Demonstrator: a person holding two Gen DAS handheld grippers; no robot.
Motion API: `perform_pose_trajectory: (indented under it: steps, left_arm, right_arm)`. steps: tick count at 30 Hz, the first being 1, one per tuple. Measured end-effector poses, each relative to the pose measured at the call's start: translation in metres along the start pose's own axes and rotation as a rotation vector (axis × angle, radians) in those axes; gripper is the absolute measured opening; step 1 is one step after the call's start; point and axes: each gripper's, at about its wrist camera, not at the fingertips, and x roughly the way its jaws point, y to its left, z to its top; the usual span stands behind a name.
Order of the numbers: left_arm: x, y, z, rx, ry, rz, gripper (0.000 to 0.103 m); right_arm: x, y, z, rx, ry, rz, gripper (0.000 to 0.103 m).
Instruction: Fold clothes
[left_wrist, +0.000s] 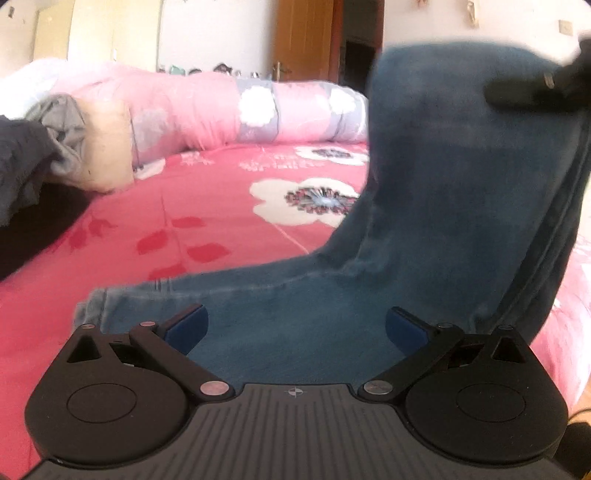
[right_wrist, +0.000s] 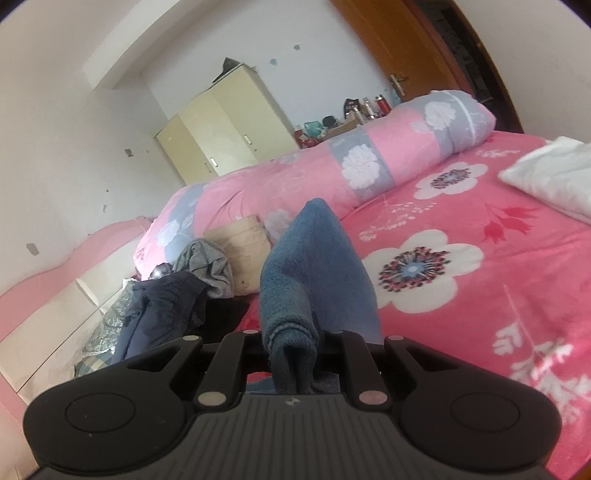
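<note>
- Your left gripper (left_wrist: 293, 326): blue-padded fingers spread wide, nothing between them. It hovers over the flat part of the blue garment (left_wrist: 424, 221), which lies just ahead at 12 o'clock.
- Your right gripper (right_wrist: 293, 354): clenched on a bunched fold of the same blue garment (right_wrist: 314, 266). In the left wrist view it shows as a dark shape at 2 o'clock, with the cloth hanging from it down to the bed.
- Blue garment: one part flat on the bedspread (left_wrist: 207, 206), the rest lifted in a steep curve towards 1 o'clock; a hem end lies at 9 o'clock of your left gripper.
- Bedspread: pink with large white flowers, under everything.
- Clothes pile (right_wrist: 184, 291): dark and grey pieces heaped at 10 o'clock of your right gripper, near a beige folded item (right_wrist: 240, 243).
- White cloth (right_wrist: 554, 177): at 2 o'clock in the right wrist view, well apart from the garment.
- Rolled quilt (right_wrist: 332, 173): pink and grey, across the far side of the bed.
- Wardrobe (right_wrist: 221, 125): cream, against the far wall at 11 o'clock.
- Door (right_wrist: 391, 48): wooden, at 1 o'clock.
</note>
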Motion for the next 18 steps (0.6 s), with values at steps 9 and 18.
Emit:
perform_pose_trajectory:
  steps: [9, 18]
  left_arm:
    - [0.008, -0.001, -0.017, 0.022, -0.003, 0.042, 0.102]
    - [-0.083, 0.067, -0.029, -0.247, -0.141, 0.052, 0.103]
  right_arm:
    - [0.030, 0.039, -0.002, -0.038, 0.040, 0.028, 0.014]
    - [0.063, 0.080, -0.022, -0.118, 0.131, 0.061, 0.014]
